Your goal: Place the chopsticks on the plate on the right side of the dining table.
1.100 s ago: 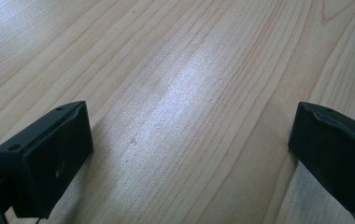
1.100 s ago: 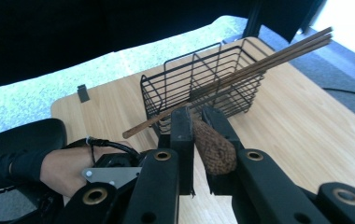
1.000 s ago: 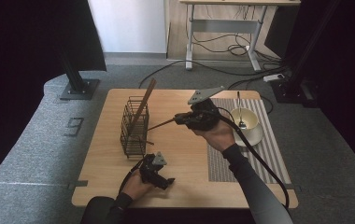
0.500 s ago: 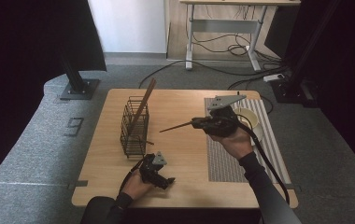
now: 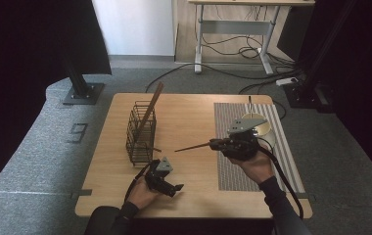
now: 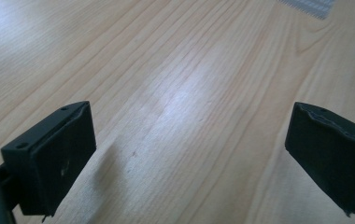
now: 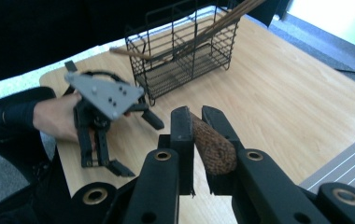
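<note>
A: Right gripper (image 7: 198, 122) jaws?
B: Squeezed tight on a brown wooden stick (image 5: 194, 146). Thick end sits between the jaws, thin end pointing left, up off the table (image 5: 189, 115).
A: And the left gripper (image 5: 173, 188)?
B: Jaws wide apart, nothing in them. Just bare wood under.
A: What's nearby?
B: Black wire basket (image 5: 140, 132) w/ another stick (image 5: 151, 108) leaning in it. Right hand (image 5: 255, 165) is over a gray striped mat (image 5: 233, 174); round bowl (image 5: 258, 125) just behind.
</note>
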A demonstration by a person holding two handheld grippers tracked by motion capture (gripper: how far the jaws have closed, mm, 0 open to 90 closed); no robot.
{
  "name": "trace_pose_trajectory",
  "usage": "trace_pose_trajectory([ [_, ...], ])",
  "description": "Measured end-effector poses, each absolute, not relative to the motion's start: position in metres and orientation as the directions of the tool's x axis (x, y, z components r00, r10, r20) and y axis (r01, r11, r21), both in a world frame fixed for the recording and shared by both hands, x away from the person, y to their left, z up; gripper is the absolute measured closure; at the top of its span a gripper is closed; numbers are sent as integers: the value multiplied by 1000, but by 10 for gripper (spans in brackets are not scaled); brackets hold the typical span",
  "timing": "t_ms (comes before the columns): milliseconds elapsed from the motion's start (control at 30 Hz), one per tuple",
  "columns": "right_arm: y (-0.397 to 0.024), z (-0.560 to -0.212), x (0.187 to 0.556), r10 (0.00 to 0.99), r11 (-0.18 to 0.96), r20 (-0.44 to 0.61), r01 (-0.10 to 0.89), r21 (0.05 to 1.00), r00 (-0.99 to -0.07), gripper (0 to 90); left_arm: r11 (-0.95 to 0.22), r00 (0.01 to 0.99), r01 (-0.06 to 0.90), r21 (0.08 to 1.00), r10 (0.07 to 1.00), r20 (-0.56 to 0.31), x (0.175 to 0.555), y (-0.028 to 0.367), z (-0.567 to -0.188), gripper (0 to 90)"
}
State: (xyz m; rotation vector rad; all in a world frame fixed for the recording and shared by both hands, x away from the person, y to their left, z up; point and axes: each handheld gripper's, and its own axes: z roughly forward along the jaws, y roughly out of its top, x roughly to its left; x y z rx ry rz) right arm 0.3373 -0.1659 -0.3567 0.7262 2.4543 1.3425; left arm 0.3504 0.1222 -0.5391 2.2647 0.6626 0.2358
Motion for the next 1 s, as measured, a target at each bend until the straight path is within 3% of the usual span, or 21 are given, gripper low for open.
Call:
trace_pose_trajectory([
  [533,-156,-396,313,483,482,38,302,822,-875,827,-532,858,321,784,514,-2,344,126,-525,214],
  [767,-148,-402,308,457,491,47,296,819,-888,827,-530,864,296,795,503,13,342,126,-522,377],
  [833,-145,-405,307,451,494,50,296,818,-891,827,-533,869,287,796,494,17,341,127,-522,470],
  [1000,-143,-406,307,446,492,61,301,817,-893,827,-535,880,270,801,475,20,340,127,-521,608],
])
